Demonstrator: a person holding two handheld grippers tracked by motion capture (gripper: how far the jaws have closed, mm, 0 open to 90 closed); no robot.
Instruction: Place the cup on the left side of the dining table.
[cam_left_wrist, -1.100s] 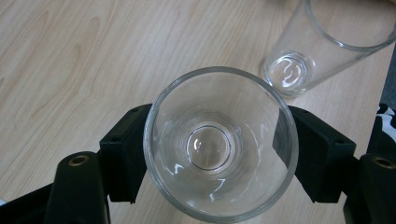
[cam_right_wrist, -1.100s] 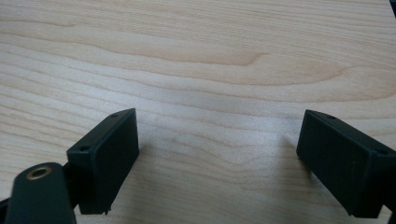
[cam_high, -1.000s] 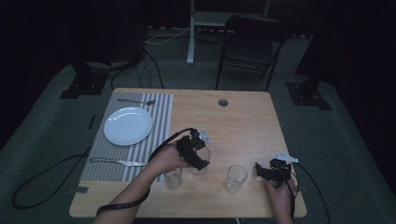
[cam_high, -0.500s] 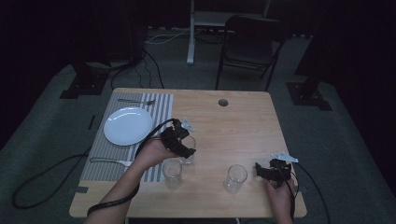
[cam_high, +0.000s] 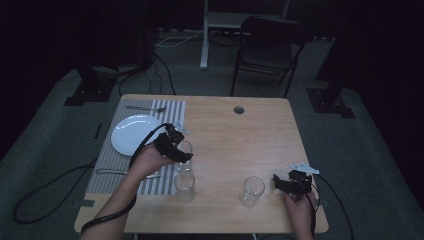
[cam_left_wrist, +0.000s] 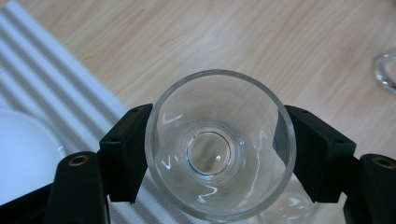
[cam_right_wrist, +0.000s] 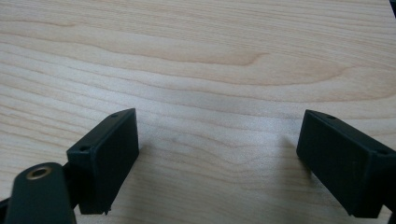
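Observation:
My left gripper is shut on a clear drinking glass, held upright near the right edge of the striped placemat. In the left gripper view I look straight down into that glass, and both black pads press on its sides. A second glass stands on the table just in front of it, and a third glass stands toward the front right. My right gripper rests by the front right corner, to the right of the third glass. Its jaws stand open over bare wood.
A white plate lies on the placemat, with a fork at the mat's far end and another utensil at its near end. The wooden table has a round hole near its far edge. A chair stands beyond.
My left gripper has carried the glass leftward and a little away from me, from beside the front glasses to the placemat's edge. The right gripper has stayed put.

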